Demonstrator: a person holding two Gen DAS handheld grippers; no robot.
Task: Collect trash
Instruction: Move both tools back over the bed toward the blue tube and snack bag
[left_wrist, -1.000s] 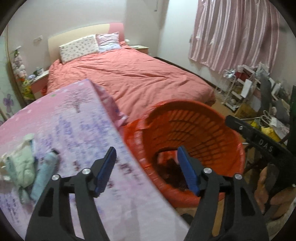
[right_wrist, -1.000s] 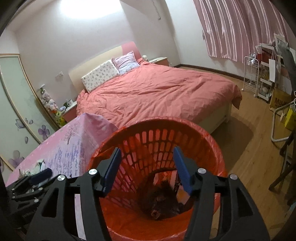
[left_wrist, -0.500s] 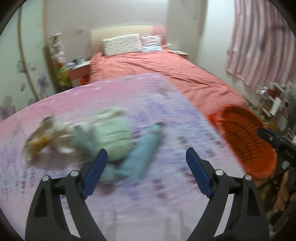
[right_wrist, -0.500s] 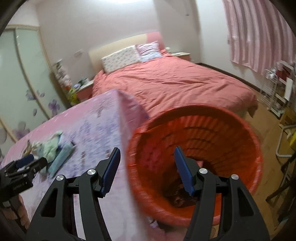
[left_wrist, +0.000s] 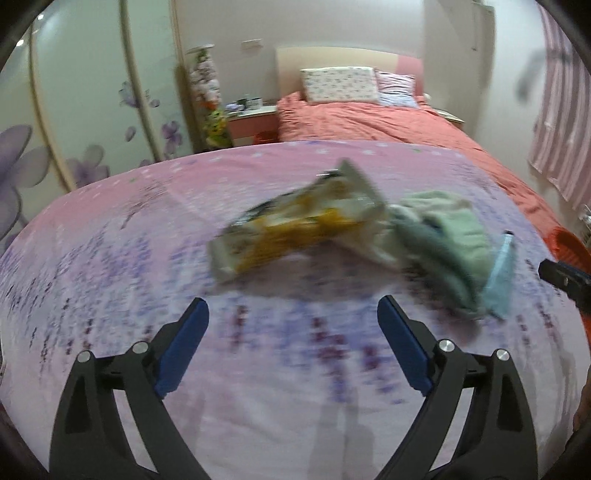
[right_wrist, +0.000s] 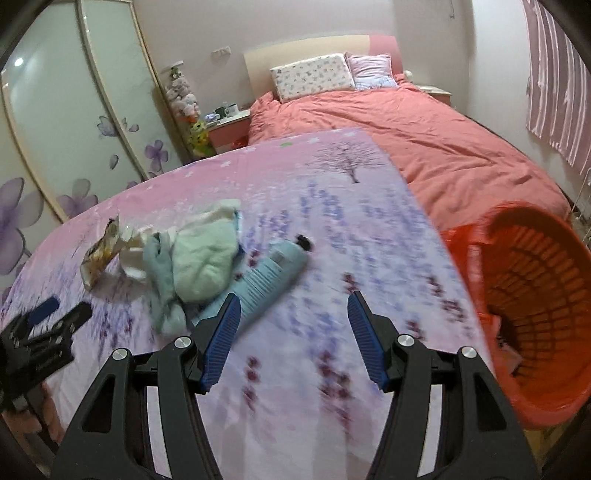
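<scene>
A yellow and silver snack wrapper (left_wrist: 295, 229) lies on the pink flowered tablecloth (left_wrist: 110, 258), just ahead of my open, empty left gripper (left_wrist: 291, 332). The wrapper also shows in the right wrist view (right_wrist: 101, 254). Beside it lie a pale green cloth (right_wrist: 203, 266) and a light blue tube (right_wrist: 269, 277). My right gripper (right_wrist: 293, 328) is open and empty, with the tube just ahead of its left finger. The orange trash basket (right_wrist: 524, 314) stands past the table's right edge with dark trash at its bottom.
A bed with a salmon cover (right_wrist: 424, 140) lies behind the table. A nightstand (right_wrist: 229, 125) with cups and a wardrobe with flower doors (right_wrist: 55, 129) stand at the back left. Pink curtains (right_wrist: 554, 92) hang at the right.
Both grippers swung left, away from the basket and over the table. The left one now faces the wrapper, the right one the tube and cloth. Both stayed open.
</scene>
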